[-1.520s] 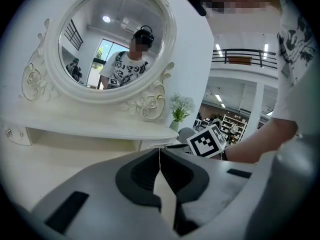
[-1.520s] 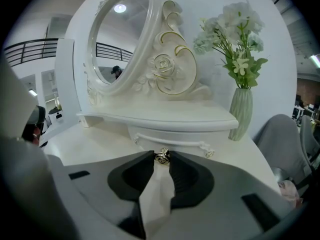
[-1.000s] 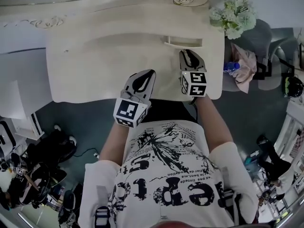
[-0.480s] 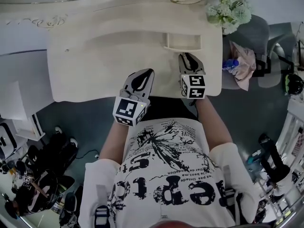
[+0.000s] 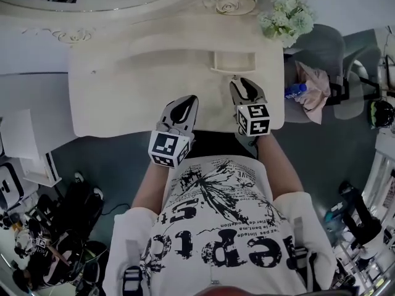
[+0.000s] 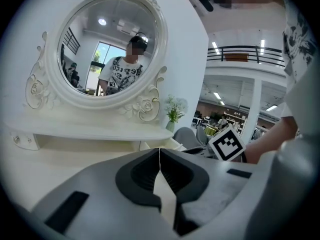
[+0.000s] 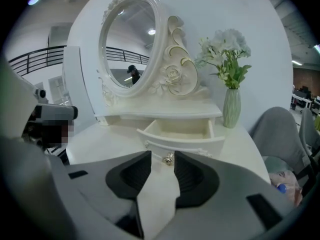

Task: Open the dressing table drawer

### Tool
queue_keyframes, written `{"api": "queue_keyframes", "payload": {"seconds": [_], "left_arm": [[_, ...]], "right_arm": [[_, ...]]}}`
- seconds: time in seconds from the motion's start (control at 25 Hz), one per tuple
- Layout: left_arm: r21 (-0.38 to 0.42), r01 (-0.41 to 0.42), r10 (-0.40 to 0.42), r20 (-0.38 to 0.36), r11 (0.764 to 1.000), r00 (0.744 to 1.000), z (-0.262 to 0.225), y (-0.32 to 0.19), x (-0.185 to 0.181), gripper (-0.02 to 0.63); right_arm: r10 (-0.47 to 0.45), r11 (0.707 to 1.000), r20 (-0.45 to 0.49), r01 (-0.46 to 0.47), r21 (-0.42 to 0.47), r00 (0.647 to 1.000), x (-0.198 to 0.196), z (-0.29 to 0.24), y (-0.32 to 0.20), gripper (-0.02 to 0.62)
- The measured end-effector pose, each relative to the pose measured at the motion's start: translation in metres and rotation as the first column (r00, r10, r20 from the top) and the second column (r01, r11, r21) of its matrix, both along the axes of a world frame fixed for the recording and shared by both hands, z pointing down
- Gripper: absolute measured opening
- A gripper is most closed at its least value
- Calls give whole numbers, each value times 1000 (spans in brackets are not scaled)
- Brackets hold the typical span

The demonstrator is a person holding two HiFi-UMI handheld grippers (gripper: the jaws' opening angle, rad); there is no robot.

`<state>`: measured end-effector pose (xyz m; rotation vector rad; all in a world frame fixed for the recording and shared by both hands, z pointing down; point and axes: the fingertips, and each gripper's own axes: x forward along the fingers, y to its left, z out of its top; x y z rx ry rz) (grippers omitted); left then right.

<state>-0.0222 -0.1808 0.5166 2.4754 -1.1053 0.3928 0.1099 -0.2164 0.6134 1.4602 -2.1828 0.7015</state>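
Note:
The small cream drawer (image 7: 182,134) of the dressing table (image 5: 123,91) stands pulled out, and its inside looks empty. Its metal knob (image 7: 168,159) lies between the tips of my right gripper (image 7: 162,156). That gripper's jaws are opening and the pads do not press on the knob. In the head view the right gripper (image 5: 238,82) sits just in front of the drawer (image 5: 233,60). My left gripper (image 5: 185,100) hovers over the tabletop near the front edge. In its own view the left gripper (image 6: 159,153) is shut with nothing in it.
An oval mirror (image 7: 130,44) in a carved frame rises at the back of the table. A vase of pale flowers (image 7: 231,109) stands at the back right corner. Right of the table are a grey chair (image 5: 324,48) and a blue-capped bottle (image 5: 295,91).
The right gripper has drawn back a little from the drawer toward the table's front edge. The left gripper has stayed where it was.

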Motion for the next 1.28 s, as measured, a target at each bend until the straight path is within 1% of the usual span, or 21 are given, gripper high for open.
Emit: {"api": "queue_keyframes", "payload": {"seconds": [0.08, 0.16, 0.4, 0.52, 0.72, 0.88, 0.96, 1.08, 1.28], "left_arm": [[17, 11, -11, -5, 1000, 1000, -7, -6, 3, 20], [47, 12, -12, -7, 999, 1000, -17, -15, 7, 20], [113, 15, -15, 1, 993, 1000, -49, -24, 14, 20], [144, 24, -23, -11, 989, 1000, -65, -30, 13, 20], [211, 32, -30, -13, 977, 999, -91, -44, 11, 20], [254, 33, -32, -10, 967, 999, -109, -52, 11, 20], [273, 36, -34, -11, 961, 999, -117, -57, 12, 20], [290, 32, -32, -5, 957, 999, -122, -62, 14, 20], [321, 5, -11, 20, 947, 1000, -128, -65, 24, 20]], "right_arm": [[-10, 999, 6, 10, 32, 1000, 1, -20, 1, 138], [-20, 996, 14, 19, 88, 1000, 0, -44, -3, 133], [-10, 972, 56, -3, 234, 998, 4, -114, -6, 69], [-18, 950, 77, -7, 311, 997, 5, -146, -9, 44], [-14, 905, 97, -29, 424, 995, 11, -190, -14, 32], [-12, 879, 96, -35, 475, 995, 17, -210, -13, 21], [-16, 873, 98, -34, 487, 995, 19, -213, -14, 18], [-20, 873, 100, -31, 486, 995, 23, -211, -16, 17], [-27, 874, 75, -13, 486, 997, 28, -207, -21, 17]]}}
